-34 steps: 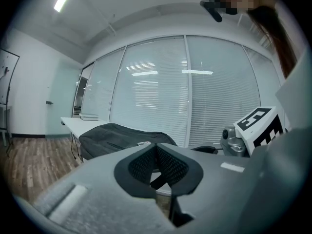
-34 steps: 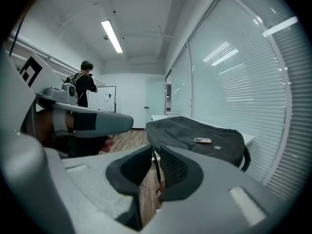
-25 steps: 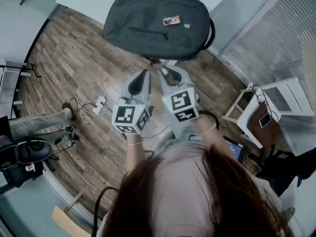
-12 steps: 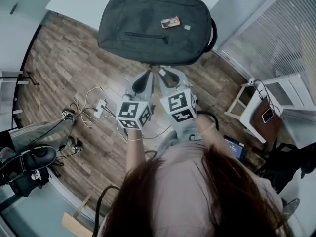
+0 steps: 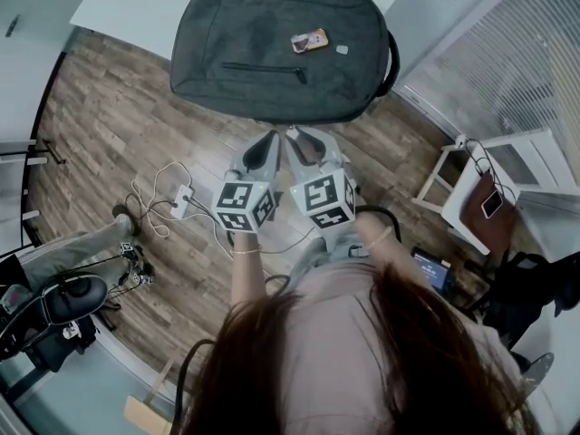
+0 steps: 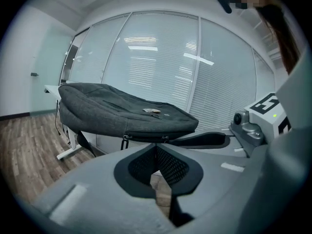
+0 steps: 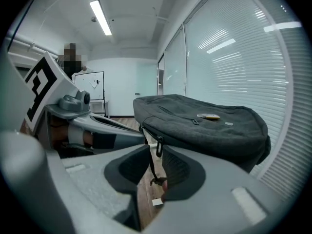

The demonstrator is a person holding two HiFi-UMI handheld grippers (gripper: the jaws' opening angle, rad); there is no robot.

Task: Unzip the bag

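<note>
Head view: one bag (image 5: 272, 43), left claw (image 5: 269, 138), right claw (image 5: 304, 137).

One grey bag (image 5: 272, 43) on one white worktop (image 5: 136, 7). One small tag (image 5: 310, 41) on top. Two zipper pulls (image 6: 126, 141) (image 6: 165, 139). Two hand-held grippers: left hand-held gripper (image 5: 270, 136); right hand-held gripper (image 5: 294, 134), jaws opening, nothing between. Two marker cubes (image 5: 245, 205) (image 5: 323, 198). One power strip (image 5: 184, 200) on the floor.

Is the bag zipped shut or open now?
Looks shut: the bag lies flat, no gap shows along its edge zipper, and the pull hangs at the near edge.
</note>
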